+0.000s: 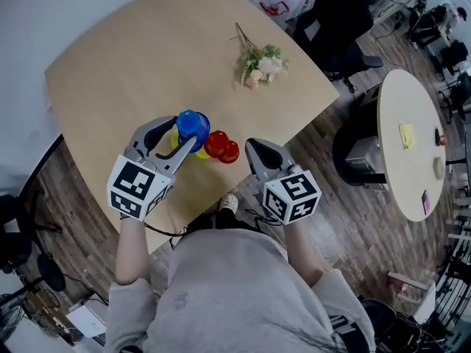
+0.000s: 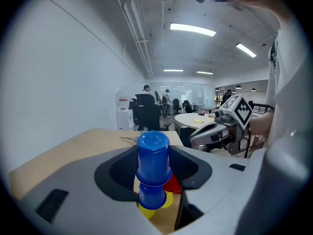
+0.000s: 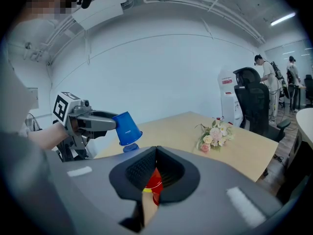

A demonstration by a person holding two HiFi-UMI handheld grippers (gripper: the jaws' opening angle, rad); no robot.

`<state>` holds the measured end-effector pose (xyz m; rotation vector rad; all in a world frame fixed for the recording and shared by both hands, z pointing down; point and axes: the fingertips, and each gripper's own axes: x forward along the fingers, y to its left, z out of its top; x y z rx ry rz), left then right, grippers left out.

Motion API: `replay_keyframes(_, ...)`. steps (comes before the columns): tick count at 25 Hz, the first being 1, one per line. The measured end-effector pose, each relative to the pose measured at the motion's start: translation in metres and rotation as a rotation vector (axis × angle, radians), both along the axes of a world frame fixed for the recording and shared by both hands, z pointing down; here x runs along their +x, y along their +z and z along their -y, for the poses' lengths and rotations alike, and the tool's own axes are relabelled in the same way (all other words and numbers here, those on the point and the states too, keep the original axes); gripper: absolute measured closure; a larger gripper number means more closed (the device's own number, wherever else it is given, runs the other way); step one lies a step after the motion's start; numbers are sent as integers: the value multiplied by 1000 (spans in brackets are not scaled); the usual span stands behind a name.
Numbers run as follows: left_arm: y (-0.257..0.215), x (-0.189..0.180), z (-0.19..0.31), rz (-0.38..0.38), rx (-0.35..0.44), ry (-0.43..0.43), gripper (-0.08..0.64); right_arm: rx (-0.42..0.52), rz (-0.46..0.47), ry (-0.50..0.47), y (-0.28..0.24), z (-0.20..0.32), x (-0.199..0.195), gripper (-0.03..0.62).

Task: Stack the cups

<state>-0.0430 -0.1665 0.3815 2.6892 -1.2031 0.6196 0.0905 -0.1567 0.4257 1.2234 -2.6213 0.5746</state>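
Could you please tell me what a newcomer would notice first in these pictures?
The left gripper holds an upside-down blue plastic cup above the near edge of the light wooden table. Red plastic cups sit beside it, before the shut right gripper; a pale flower bouquet lies farther back.

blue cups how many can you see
2. The upper blue cup is upside down between the left gripper's jaws, off the table. The lower blue cup stands under it, over a yellow cup. Others may be nested unseen.
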Motion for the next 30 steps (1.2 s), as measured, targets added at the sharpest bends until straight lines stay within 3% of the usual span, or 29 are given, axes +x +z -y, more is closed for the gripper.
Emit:
replay_keyframes(14, 30, 20, -7, 73, -56, 13, 359, -7, 11, -9, 1, -3, 11, 580)
replay_keyframes(30, 19, 19, -9, 32, -17, -7, 333, 6, 27, -49, -3, 0, 19, 580)
